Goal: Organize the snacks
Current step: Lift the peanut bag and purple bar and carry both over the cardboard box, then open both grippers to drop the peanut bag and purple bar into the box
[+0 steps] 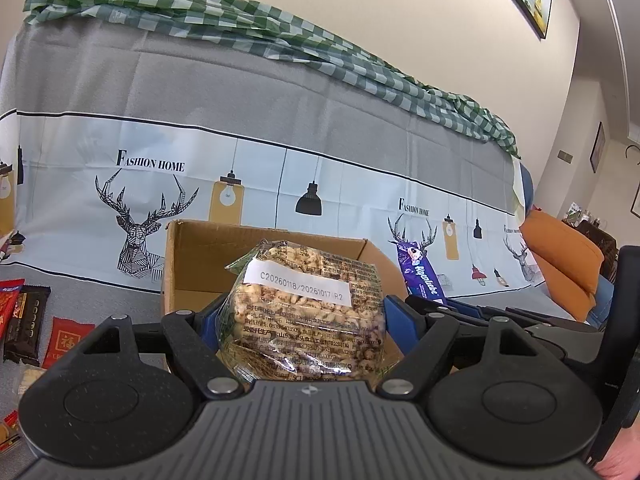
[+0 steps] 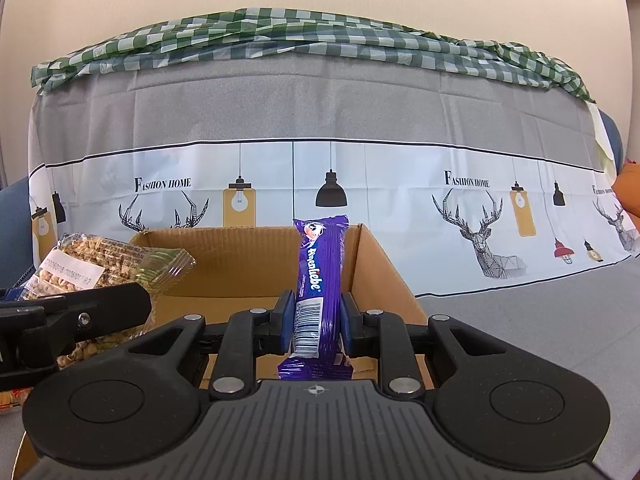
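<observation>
My left gripper [image 1: 302, 320] is shut on a clear bag of peanuts [image 1: 304, 308] with a white date label, held over the open cardboard box [image 1: 192, 248]. My right gripper [image 2: 316, 320] is shut on a purple Alpenliebe candy roll [image 2: 320, 276], held upright over the same box [image 2: 376, 268]. The peanut bag [image 2: 100, 264] and the left gripper's finger show at the left of the right wrist view. The purple roll [image 1: 420, 272] shows at the right of the left wrist view.
Several loose snacks lie on the grey cloth left of the box: a dark bar [image 1: 26, 320], a red packet [image 1: 66, 340] and a red wrapper [image 1: 8, 304]. A printed deer cloth [image 2: 320, 120] covers the sofa back behind. An orange cushion [image 1: 564, 264] is at the right.
</observation>
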Tool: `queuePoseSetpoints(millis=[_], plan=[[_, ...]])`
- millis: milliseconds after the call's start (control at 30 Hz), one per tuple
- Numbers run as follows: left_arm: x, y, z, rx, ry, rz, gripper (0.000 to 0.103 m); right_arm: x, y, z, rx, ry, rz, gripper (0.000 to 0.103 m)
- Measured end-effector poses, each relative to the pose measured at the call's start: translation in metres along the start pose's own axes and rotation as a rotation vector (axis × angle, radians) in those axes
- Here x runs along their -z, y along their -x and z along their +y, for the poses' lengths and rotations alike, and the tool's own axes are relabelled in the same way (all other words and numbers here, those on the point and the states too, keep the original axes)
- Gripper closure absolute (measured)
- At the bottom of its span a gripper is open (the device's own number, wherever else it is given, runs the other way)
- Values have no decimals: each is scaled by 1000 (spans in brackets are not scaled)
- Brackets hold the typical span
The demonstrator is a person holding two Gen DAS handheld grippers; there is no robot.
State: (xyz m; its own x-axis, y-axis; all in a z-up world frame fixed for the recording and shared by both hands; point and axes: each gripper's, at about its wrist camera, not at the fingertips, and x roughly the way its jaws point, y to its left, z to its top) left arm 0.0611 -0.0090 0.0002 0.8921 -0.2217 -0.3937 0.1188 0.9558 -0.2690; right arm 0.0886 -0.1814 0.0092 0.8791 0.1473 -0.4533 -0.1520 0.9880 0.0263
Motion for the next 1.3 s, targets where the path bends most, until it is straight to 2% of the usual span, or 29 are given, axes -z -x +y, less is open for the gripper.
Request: queuePoseSetpoints(millis=[833,867,933,1000,1067,1167,1300], plan=[[-1,1,-3,8,1,-3,20,0,1,-2,6,-6,-8,79],[-1,2,-2,7,-1,-10,18,0,1,-1,14,-10,-13,79],[-2,3,-1,1,-5,-20,8,0,1,-3,38,-18,-15,68],[-3,4,1,-11,6,-24,4,-1,1,-7,65,-36,-18,43],[-5,5,5,-42,19,-32,4,-2,-1,-14,100,-60,-10,35],[-7,4,13,-112,46,-33,4,0,-8,-26,179,-97,29,31],[-4,-6,29,-201,97,41,4,8,-23,-46,291,-155,127,28]])
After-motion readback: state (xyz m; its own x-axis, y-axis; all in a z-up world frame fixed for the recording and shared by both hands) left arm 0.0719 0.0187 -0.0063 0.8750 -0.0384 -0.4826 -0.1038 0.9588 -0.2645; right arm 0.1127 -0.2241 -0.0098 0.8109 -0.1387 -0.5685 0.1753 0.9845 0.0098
